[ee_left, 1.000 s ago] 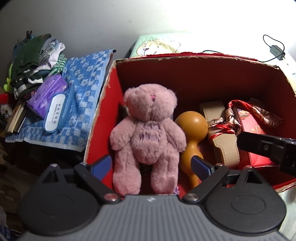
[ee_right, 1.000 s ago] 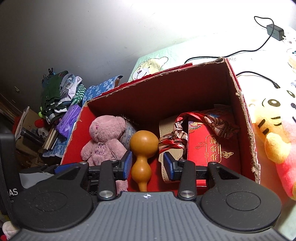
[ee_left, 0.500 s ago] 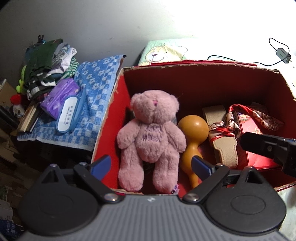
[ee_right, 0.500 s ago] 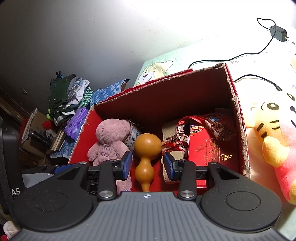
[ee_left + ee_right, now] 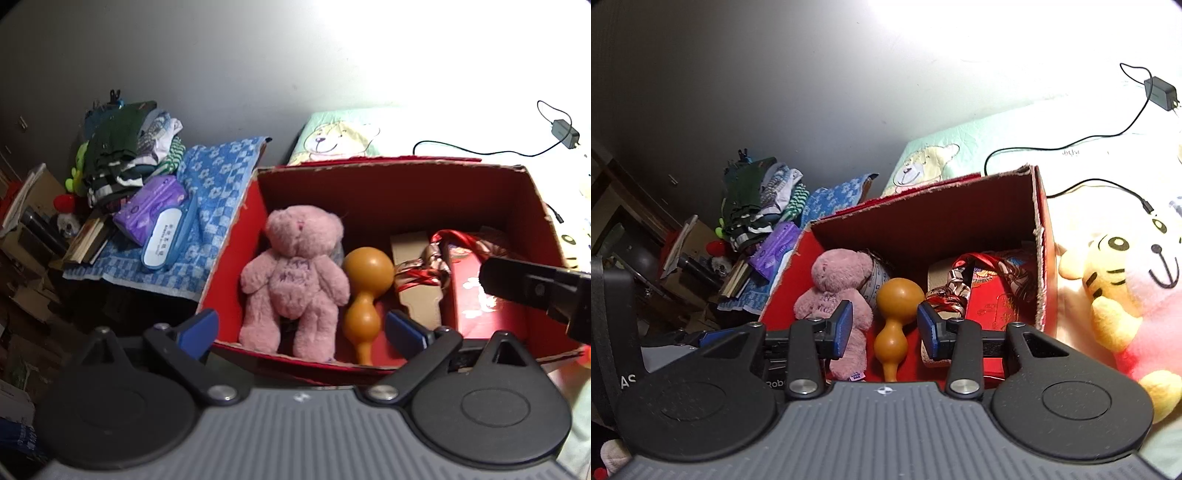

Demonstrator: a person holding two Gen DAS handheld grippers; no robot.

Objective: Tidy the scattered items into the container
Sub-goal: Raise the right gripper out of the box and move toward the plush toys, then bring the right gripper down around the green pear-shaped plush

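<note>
A red cardboard box [image 5: 236,254] [image 5: 1043,258] holds a pink teddy bear [image 5: 295,277] [image 5: 836,295], an orange gourd [image 5: 364,291] [image 5: 895,314], a beige strap [image 5: 417,295], a patterned ribbon [image 5: 960,284] and a red gift box [image 5: 484,302] [image 5: 993,310]. My left gripper [image 5: 301,332] is open and empty, above the box's near edge. My right gripper [image 5: 885,328] is open and empty, above the near side of the box; part of it shows in the left wrist view [image 5: 535,291].
Left of the box lies a blue checked towel [image 5: 218,192] with a purple pack [image 5: 151,206], a white case [image 5: 162,236] and folded clothes [image 5: 125,155]. A plush tiger [image 5: 1115,280] lies right of the box. A charger and cable [image 5: 1160,92] lie on the bed behind.
Both grippers have pulled back and up from the box, so it looks smaller and farther. The items inside have not moved. Both grippers stay open.
</note>
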